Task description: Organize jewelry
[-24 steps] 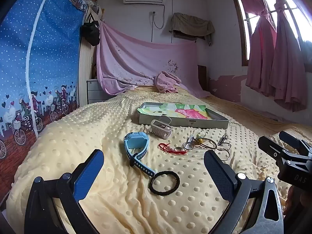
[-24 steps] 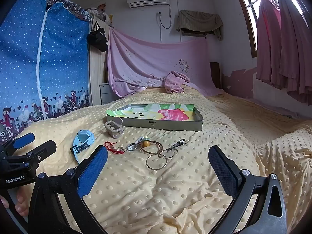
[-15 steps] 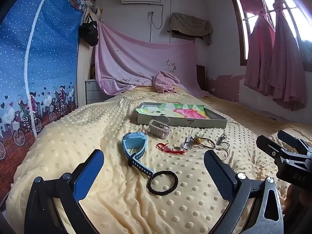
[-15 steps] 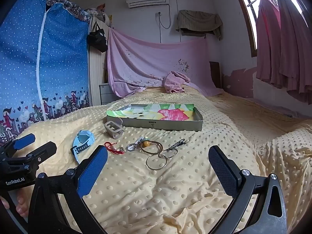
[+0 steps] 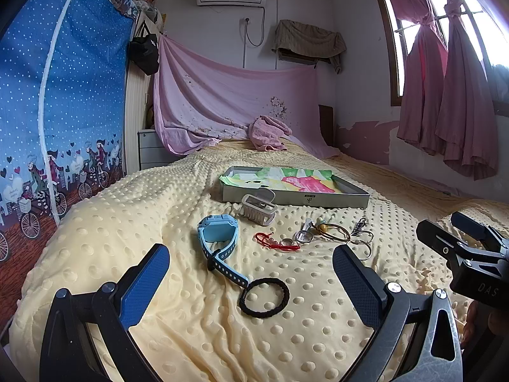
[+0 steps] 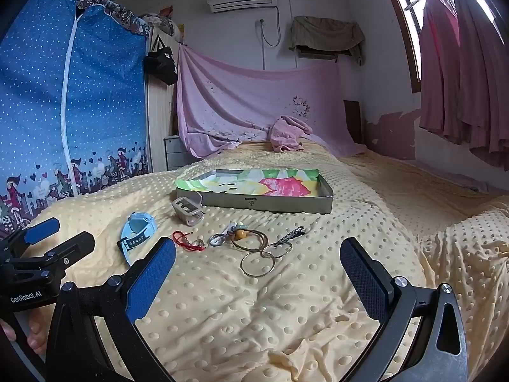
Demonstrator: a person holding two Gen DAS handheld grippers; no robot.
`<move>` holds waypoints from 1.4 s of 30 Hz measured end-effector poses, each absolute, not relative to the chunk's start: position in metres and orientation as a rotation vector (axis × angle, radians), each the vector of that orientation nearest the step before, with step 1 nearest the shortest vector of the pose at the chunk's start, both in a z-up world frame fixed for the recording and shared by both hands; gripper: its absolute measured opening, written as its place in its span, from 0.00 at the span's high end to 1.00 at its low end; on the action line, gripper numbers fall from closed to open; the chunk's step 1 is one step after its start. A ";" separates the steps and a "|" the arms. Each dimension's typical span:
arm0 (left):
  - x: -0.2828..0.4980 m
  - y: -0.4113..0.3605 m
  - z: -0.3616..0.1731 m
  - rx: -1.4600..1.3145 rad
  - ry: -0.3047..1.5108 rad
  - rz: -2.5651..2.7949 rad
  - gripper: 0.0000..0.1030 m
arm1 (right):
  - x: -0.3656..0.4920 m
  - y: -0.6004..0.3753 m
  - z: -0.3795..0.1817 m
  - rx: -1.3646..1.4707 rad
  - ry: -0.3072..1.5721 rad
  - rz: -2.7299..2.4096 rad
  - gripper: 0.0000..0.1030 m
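- Both tools are spread wide with nothing between the jaws. The left tool [image 5: 251,281] sits at the bottom of its view, hovering over the yellow dotted blanket [image 5: 133,222], and the right tool [image 6: 257,273] does the same in its own view. So no grab has started yet, as far as I can judge.
- Nearest the left tool is the black hair tie [image 5: 264,297], lower middle of the frame, touching the strap end of the blue watch [image 5: 218,238]. Pinch the tie carelessly and I'd bet the watch drags along with it.
- Just in front of the right tool is the messy bit: thin hoop rings [image 6: 257,264], a dark chain [image 6: 291,234], a brown cord with a bead [image 6: 245,234] and a silver ring [image 6: 218,239], all overlapping at mid frame. Lift one and the rest could come up tangled, or drop halfway to the tray.
- The red string bracelet [image 6: 187,242] lies flat on soft bedding, so the pads might just pinch blanket instead.
- The tray [image 6: 264,205] is further up, above centre, with the grey hair claw [image 6: 187,211] right at its left corner. The bed gives, so a bumped tray could tip or slide.
- The two tools are close side by side, so they could clash.
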State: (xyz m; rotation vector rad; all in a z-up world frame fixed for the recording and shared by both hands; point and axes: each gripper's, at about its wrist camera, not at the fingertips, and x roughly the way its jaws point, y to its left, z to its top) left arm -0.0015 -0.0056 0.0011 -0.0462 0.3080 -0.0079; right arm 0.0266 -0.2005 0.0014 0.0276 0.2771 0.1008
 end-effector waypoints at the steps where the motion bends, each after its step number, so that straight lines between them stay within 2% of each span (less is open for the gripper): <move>1: 0.000 -0.004 0.001 -0.047 0.310 -0.008 0.00 | 0.027 -0.201 0.001 0.027 0.277 0.101 0.01; 42: 0.002 -0.013 0.003 -0.041 0.312 -0.015 0.00 | 0.026 -0.201 0.000 0.039 0.282 0.093 0.01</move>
